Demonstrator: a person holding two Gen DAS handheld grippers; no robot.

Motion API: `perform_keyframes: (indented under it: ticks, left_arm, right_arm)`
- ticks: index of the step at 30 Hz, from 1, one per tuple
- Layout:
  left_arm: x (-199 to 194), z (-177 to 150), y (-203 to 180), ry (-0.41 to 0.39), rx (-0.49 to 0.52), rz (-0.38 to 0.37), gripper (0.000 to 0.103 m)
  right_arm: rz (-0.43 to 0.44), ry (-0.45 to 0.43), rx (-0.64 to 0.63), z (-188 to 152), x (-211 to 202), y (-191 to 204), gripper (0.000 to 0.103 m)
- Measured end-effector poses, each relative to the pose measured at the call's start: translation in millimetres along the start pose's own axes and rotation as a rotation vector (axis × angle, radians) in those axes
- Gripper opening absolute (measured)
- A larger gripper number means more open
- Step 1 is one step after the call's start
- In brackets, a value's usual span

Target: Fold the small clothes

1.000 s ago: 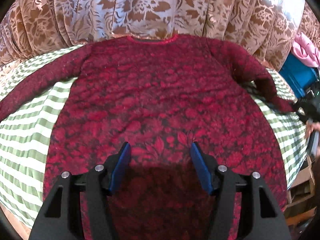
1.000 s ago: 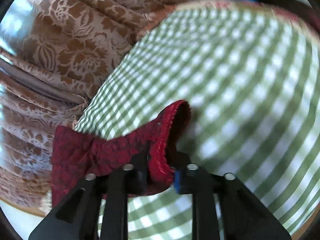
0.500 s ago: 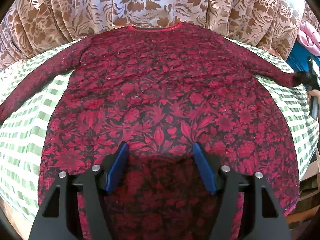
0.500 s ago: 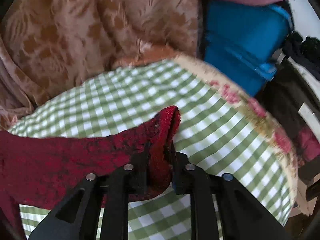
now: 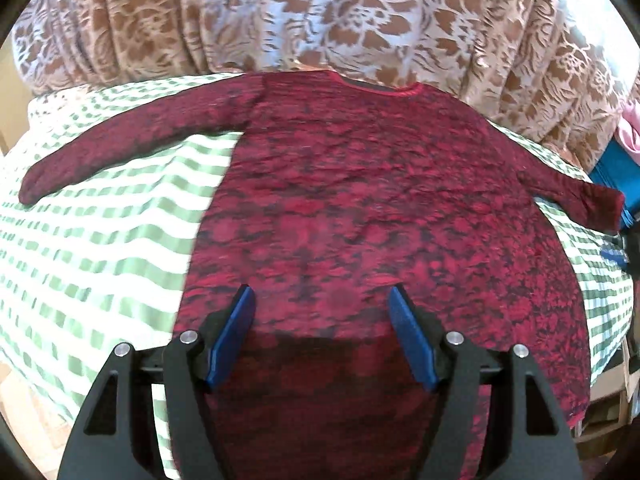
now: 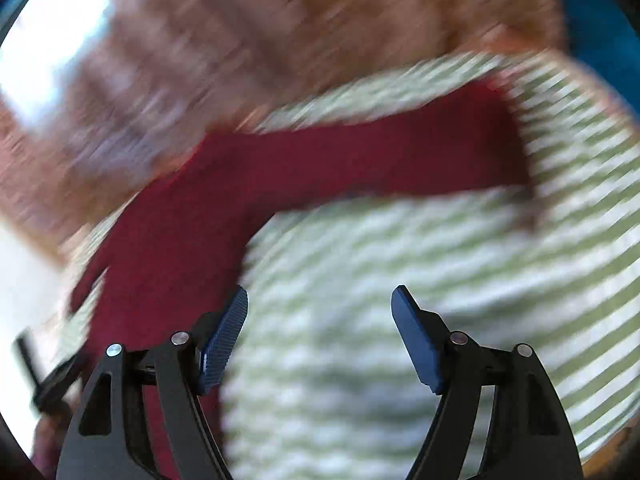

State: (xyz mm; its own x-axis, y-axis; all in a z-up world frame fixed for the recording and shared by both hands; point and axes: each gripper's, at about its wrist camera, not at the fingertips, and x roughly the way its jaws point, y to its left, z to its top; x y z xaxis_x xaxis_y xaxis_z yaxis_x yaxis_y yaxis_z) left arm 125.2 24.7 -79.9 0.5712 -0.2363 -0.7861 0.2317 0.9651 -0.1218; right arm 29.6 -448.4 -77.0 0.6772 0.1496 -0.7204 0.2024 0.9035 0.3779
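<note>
Nearest of all, the left gripper (image 5: 320, 312) hangs with its blue pads (image 5: 232, 344) spread wide apart, empty, over the lower middle of the red patterned top (image 5: 360, 208). That top lies flat and face up on the green-checked cloth (image 5: 100, 240), hem toward the left camera, neckline (image 5: 376, 86) at the far edge. Left of the top a broad band of bare checked cloth runs out to the surface's edge. The left sleeve (image 5: 132, 144) stretches across the far part of that band, its cuff near the cloth's left border. On the other side the right sleeve (image 5: 576, 196) reaches the cloth's right edge, and only a narrow strip of checks shows beside the hem there.

From the right wrist view, heavily blurred, the right gripper (image 6: 320, 312) is also parted and empty, above bare checks just right of the top (image 6: 168, 248); the sleeve (image 6: 380, 160) lies beyond it, apart from the fingers.

Beyond the neckline, a brown floral curtain (image 5: 320, 16) closes the back. Right of the right cuff sits a blue container (image 5: 616, 168) with pink fabric (image 5: 630, 136) above it.
</note>
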Motion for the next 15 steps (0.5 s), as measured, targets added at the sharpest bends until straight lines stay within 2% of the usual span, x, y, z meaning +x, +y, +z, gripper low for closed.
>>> perform_keyframes:
  ticks: [2,5,6,7,10,15]
  left_arm:
    - [-3,-3,7,-0.009,-0.005,-0.007,0.069]
    - [-5,-8,10,-0.021,0.006,-0.013,0.069]
    - [-6,-10,10,-0.026,0.015,-0.015,0.069]
    - [-6,-12,10,-0.029,0.020,-0.015,0.069]
    - [-6,-21,12,-0.018,0.040,-0.010,0.069]
    - [-8,-47,8,0.010,0.089,0.009,0.069]
  right_arm:
    - [0.089,0.115,-0.016,-31,20,29,0.064]
    - [0.122,0.238,-0.048,-66,44,55,0.047]
    - [0.125,0.278,-0.062,-81,51,66,0.038]
    - [0.130,0.286,-0.070,-88,53,72,0.030]
    - [0.104,0.287,-0.102,-100,48,82,0.018]
    - [0.061,0.297,-0.185,-108,29,84,0.015]
